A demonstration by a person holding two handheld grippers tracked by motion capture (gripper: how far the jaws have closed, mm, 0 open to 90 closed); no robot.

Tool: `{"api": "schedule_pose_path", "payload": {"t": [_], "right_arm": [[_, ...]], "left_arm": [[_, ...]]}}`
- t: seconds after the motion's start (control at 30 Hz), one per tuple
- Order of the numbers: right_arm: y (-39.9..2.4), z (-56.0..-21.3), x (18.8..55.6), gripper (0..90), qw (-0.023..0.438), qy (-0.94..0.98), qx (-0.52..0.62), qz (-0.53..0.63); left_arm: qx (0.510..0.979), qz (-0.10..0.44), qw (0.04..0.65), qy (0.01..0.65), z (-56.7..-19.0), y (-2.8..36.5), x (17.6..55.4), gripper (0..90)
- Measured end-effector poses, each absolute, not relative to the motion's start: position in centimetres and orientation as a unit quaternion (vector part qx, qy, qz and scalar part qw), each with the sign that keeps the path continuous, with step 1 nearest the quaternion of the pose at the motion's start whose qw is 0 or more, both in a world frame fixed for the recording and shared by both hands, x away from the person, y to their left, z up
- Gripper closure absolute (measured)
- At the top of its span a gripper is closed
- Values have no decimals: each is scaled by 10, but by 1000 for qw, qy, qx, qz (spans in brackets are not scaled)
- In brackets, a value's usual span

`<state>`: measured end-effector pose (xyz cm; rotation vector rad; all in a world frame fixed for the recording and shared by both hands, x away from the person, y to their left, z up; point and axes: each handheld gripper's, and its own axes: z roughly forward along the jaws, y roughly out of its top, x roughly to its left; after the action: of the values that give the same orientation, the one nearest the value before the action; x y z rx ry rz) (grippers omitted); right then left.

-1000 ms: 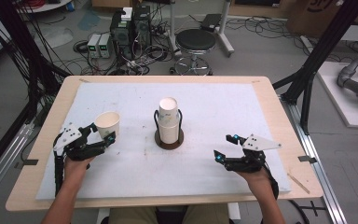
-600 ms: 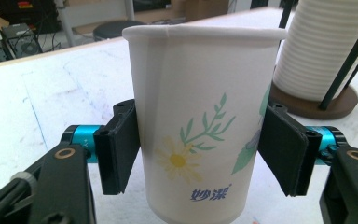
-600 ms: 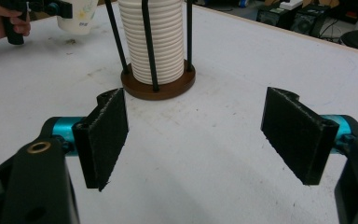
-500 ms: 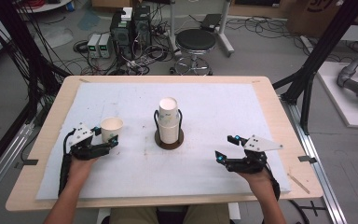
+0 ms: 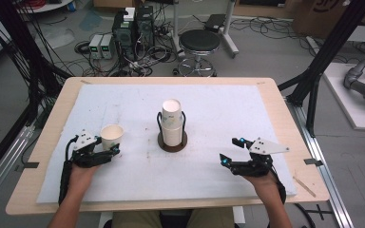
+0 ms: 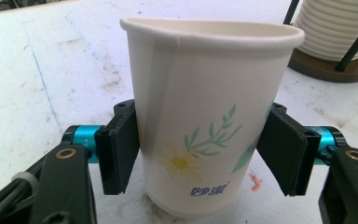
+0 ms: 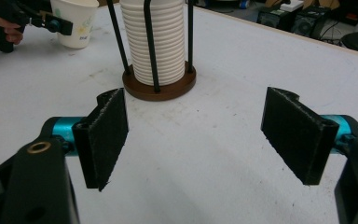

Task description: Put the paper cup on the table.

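Lowered to the table since earlier, paper cup [image 6: 205, 121] stands upright, mouth up; left gripper [image 5: 105, 153] clamps it.

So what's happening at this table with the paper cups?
A person holds a gripper in each hand. The left gripper has a flowered paper cup between its jaws, upright on the white mat. The right gripper rests open and empty. A stack of cups stands in a holder mid-table.
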<state>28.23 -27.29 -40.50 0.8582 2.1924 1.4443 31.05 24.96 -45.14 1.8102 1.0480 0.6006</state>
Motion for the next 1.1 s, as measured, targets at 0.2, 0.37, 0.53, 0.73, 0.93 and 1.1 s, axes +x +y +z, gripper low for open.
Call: {"api": "schedule_pose_path", "payload": {"t": [0.2, 0.37, 0.53, 0.73, 0.93, 1.1], "right_arm": [[-274, -405, 282, 236, 189, 780, 304, 514], [-275, -405, 283, 236, 190, 779, 303, 515], [-276, -405, 284, 235, 188, 779, 304, 516], [-276, -405, 282, 236, 187, 778, 306, 515], [-278, -405, 280, 235, 188, 777, 308, 516], [-283, -406, 279, 235, 196, 775, 318, 510]], "left_arm": [[736, 227, 457, 445, -452, 252, 306, 329], [736, 220, 456, 450, -453, 254, 303, 312], [713, 226, 482, 456, -446, 258, 294, 185], [701, 235, 504, 447, -439, 263, 275, 175], [674, 261, 542, 428, -427, 269, 263, 169], [656, 270, 582, 398, -421, 269, 258, 168]]}}
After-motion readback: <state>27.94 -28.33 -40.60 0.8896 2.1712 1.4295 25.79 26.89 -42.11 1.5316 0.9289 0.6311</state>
